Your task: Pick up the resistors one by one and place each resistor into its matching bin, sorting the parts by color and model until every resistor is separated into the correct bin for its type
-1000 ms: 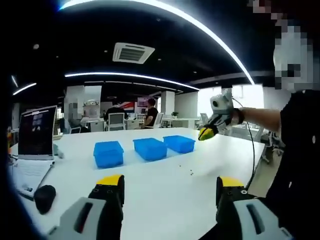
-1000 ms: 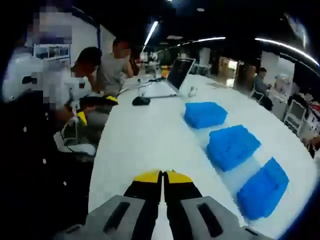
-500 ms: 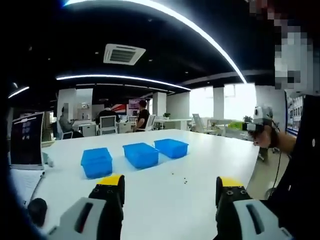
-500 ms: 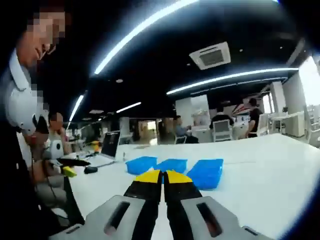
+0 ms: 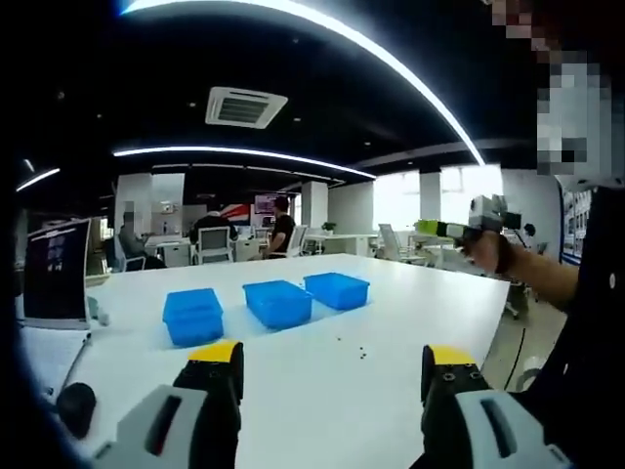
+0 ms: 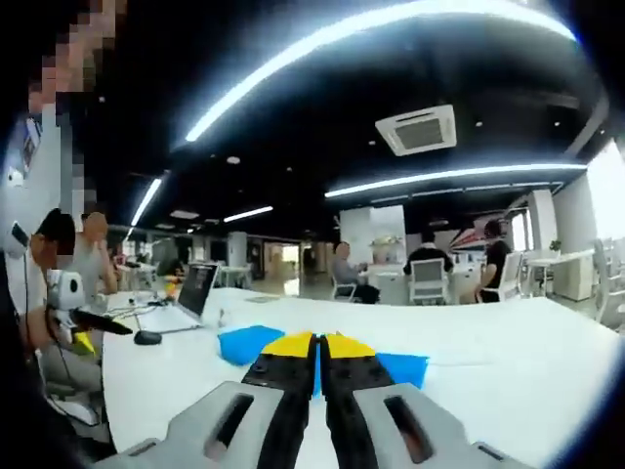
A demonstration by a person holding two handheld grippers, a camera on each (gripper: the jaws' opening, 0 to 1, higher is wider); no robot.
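Resistors (image 5: 359, 354) lie loose on the counter (image 5: 410, 313); we hold left gripper (image 5: 332, 363) apart, right gripper (image 6: 318, 344) together, both high. A careless descent risks scattering them.

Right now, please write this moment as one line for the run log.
left gripper: open, empty, above white table | right gripper: shut, raised | three blue plastic bins: in a row | small dark resistors: loose on table
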